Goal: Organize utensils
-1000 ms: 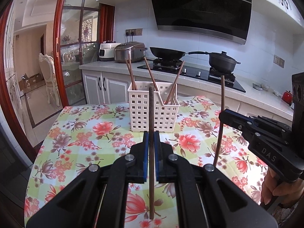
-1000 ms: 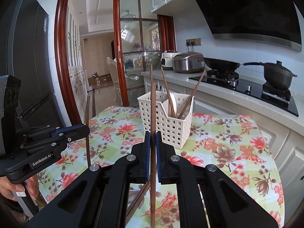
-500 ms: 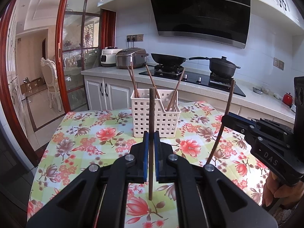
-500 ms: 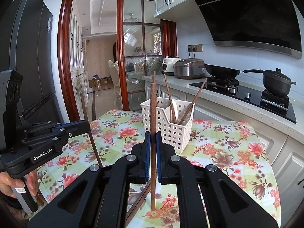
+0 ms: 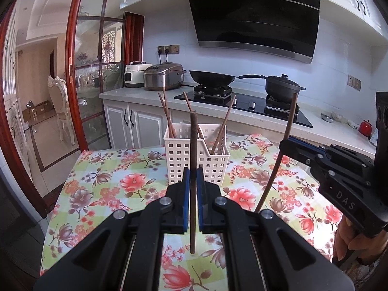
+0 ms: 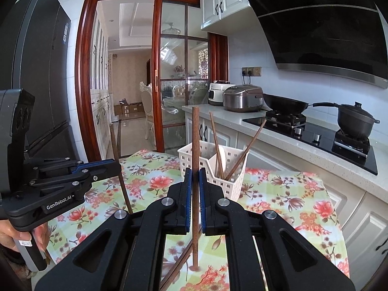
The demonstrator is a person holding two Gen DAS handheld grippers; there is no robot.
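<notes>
A white slotted basket (image 5: 179, 160) (image 6: 230, 186) stands on the floral tablecloth (image 5: 109, 177) with several brown chopsticks leaning in it. My left gripper (image 5: 193, 172) (image 6: 117, 166) is shut on one upright brown chopstick (image 5: 193, 140), in front of the basket. My right gripper (image 6: 195, 172) (image 5: 282, 143) is shut on a second upright chopstick (image 6: 195, 133), also short of the basket. Both held sticks hang with their lower ends just above the cloth. One more chopstick (image 6: 178, 266) lies slanted on the table under my right gripper.
Behind the table runs a counter (image 5: 135, 94) with two rice cookers, a wok (image 5: 211, 77) and a black pot (image 5: 282, 86) on the stove. A glass sliding door (image 6: 174, 77) and a dark fridge (image 6: 41, 72) stand left. A person's hand (image 5: 344, 242) holds each gripper.
Both grippers have risen a little with their chopsticks still held upright. The sticks' lower ends sit higher over the cloth. The basket has not moved.
</notes>
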